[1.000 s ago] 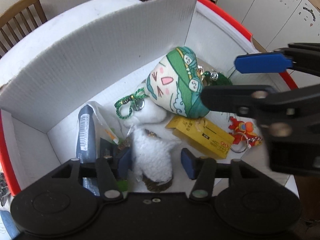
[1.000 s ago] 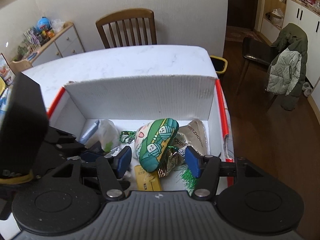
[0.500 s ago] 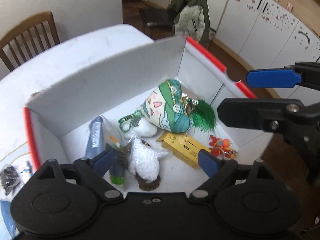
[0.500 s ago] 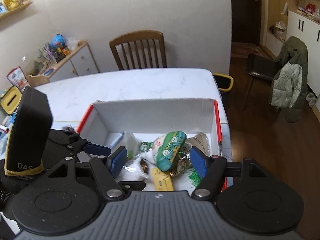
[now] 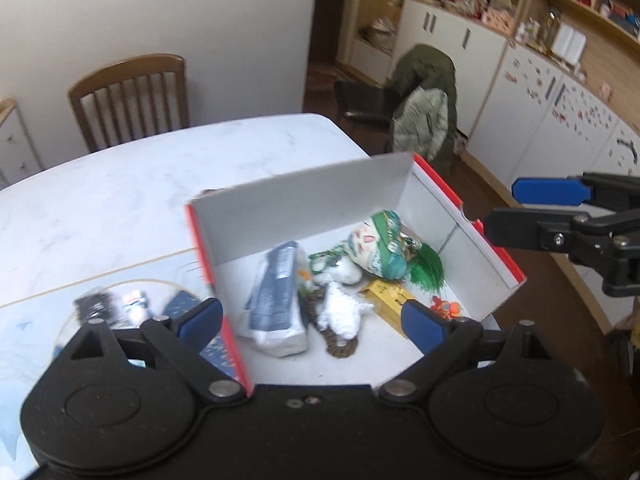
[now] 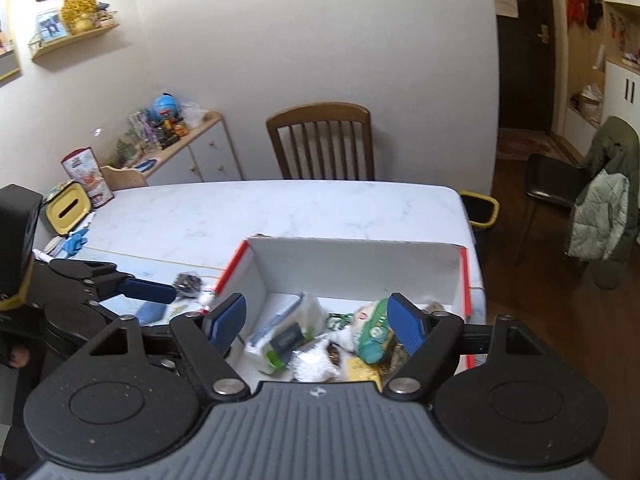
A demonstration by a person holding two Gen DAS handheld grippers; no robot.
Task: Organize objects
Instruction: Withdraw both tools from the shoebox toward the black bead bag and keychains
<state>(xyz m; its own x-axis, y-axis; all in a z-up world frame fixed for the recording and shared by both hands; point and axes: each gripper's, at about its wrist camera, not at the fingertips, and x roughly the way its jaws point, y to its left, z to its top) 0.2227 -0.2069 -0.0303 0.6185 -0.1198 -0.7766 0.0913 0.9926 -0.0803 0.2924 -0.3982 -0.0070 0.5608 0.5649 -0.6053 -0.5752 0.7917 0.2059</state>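
Observation:
A white cardboard box (image 5: 304, 200) with red edges stands on the table and holds several small things: a green and cream plush (image 5: 378, 242), a white fluffy toy (image 5: 340, 312), a plastic packet (image 5: 276, 300), a yellow carton (image 5: 386, 294) and a red keychain (image 5: 446, 307). My left gripper (image 5: 310, 320) hangs open above the box's near side with nothing between its fingers. My right gripper (image 6: 316, 322) is open too, high over the box (image 6: 356, 264). The right gripper's blue fingertips (image 5: 550, 192) show at the right of the left wrist view.
The white marble table (image 6: 240, 216) has a wooden chair (image 6: 320, 144) behind it. Small items (image 6: 188, 282) lie on a blue mat left of the box. A yellow tin (image 6: 68, 208) sits at the far left edge. A jacket (image 6: 604, 208) hangs on a dark chair.
Both grippers have pulled up and back from the box, so the box looks smaller. The left gripper's fingers opened wider and let go of the white fluffy toy, which stays in the box.

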